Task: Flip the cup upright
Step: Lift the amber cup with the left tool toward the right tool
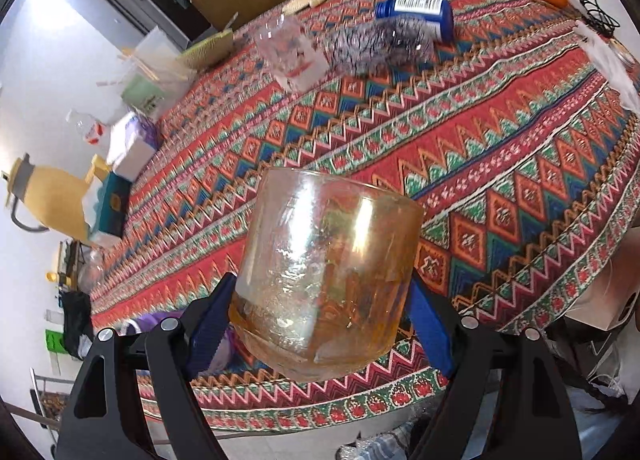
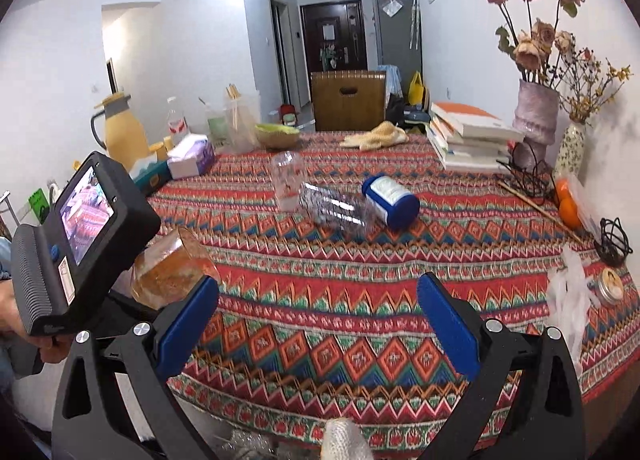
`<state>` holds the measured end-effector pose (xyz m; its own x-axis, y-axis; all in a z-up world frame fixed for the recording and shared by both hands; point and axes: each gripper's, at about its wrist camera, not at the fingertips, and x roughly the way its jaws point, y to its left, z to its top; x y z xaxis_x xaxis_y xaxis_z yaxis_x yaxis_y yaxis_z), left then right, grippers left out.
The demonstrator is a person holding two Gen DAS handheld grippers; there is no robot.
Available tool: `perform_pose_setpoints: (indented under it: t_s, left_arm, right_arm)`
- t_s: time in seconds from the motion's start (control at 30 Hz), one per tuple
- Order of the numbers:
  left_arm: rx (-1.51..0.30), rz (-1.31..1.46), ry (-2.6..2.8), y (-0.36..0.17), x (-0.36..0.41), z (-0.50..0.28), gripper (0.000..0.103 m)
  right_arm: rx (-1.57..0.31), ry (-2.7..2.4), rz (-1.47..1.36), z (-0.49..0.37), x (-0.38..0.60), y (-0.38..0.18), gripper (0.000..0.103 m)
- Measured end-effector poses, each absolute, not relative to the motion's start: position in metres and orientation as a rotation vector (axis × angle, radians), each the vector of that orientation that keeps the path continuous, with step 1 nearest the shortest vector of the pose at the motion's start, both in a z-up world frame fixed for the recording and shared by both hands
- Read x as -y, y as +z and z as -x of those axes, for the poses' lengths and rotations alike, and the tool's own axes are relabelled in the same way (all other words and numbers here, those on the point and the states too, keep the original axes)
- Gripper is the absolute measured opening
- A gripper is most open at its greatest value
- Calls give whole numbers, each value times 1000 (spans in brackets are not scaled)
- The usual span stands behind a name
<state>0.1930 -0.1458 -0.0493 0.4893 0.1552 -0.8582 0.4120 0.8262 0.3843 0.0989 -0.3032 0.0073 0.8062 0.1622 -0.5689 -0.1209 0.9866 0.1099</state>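
My left gripper [image 1: 320,324] is shut on an amber, see-through glass cup [image 1: 328,272] and holds it in the air above the patterned tablecloth [image 1: 500,163], tilted. Its blue pads [image 1: 210,324] press the cup's sides near one end. In the right wrist view the same cup [image 2: 172,272] shows at the left, behind the left gripper's black body [image 2: 76,244]. My right gripper [image 2: 318,324] is open and empty above the table's near edge.
A clear plastic cup [image 2: 287,179] stands mid-table; a clear patterned bottle [image 2: 334,209] and a blue-capped white bottle [image 2: 390,195] lie beside it. Books [image 2: 468,135], vases [image 2: 536,119], oranges [image 2: 568,203] and wire holders [image 2: 612,240] line the right. A yellow jug [image 2: 120,131] and tissue box [image 2: 192,155] stand left.
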Motion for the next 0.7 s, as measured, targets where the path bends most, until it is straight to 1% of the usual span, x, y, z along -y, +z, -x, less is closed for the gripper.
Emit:
perform_pose_setpoints:
  t_s: [0.3,0.63,0.67,0.7]
  left_arm:
    - [-1106,-597,-119,-83,133,-198,80]
    - [-1090,-576,-101,-84,130,-201,82]
    - [-1096,-561,-102,-82,128,-201,83]
    - [-1098,-553,-94,-81,126,-202,91]
  right_arm:
    - [-694,139,-81,-112,306,-22,96]
    - [-717,128,-93,-114,305,-29,96]
    - [-719,128,-93,-114,304,-30,96]
    - [-720,128,-92,-113,303,-29,96]
